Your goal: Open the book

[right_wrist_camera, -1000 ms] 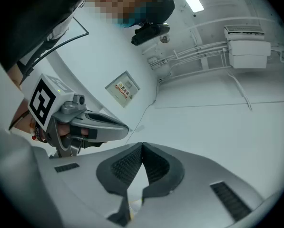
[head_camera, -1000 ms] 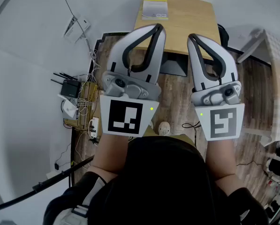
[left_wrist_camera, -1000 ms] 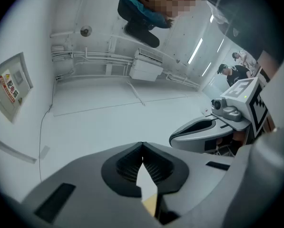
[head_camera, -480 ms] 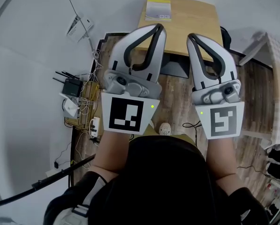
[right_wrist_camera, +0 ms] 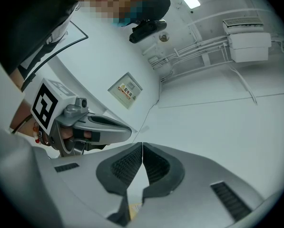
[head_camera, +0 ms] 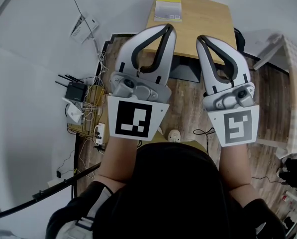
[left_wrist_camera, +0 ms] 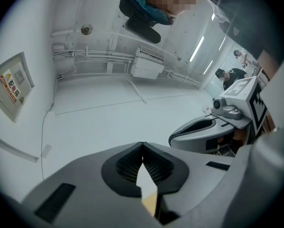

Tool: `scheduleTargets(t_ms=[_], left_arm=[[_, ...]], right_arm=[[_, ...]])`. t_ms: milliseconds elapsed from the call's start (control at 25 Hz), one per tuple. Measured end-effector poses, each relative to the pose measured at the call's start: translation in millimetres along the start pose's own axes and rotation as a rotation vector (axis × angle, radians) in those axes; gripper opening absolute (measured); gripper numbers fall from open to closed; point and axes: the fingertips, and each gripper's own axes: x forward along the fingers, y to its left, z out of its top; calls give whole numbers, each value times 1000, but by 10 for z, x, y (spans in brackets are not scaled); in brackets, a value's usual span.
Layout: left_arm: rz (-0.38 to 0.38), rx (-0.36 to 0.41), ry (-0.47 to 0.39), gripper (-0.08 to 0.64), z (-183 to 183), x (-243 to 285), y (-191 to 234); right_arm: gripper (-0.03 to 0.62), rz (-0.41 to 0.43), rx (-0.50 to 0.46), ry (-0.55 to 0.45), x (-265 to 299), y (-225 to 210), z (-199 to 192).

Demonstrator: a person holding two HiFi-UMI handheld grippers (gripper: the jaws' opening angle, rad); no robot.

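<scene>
A book with a yellow cover point(head_camera: 167, 9) lies shut at the left end of the small wooden table point(head_camera: 205, 19), far ahead in the head view. Both grippers are held up side by side in front of the person, short of the table and apart from the book. My left gripper point(head_camera: 167, 30) has its jaws closed tip to tip with nothing between them, as the left gripper view point(left_wrist_camera: 142, 148) confirms. My right gripper point(head_camera: 203, 39) is likewise shut and empty point(right_wrist_camera: 142, 148). Both gripper views look up at a white wall and ceiling, so the book is hidden there.
A dark chair seat point(head_camera: 184, 71) sits under the table's near edge. A router point(head_camera: 74, 91), a power strip point(head_camera: 99, 133) and tangled cables lie along the left wall. A white table point(head_camera: 293, 59) stands at the right. A small round object point(head_camera: 174, 135) rests on the wooden floor.
</scene>
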Motion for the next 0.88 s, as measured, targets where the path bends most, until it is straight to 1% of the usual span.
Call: scheduleTargets(t_ms=[360,720,880], left_arm=[[11,5,13,11,-38,-22,23],[14,12,27,11,-54,-38,29],[20,12,32,11,-59,-66,38]], right_arm=[[29,4,-3,6,25,17,-12],[29,-19,40,-5,16,-39,-10],[29,-5,31,9,-4,-8,-38]])
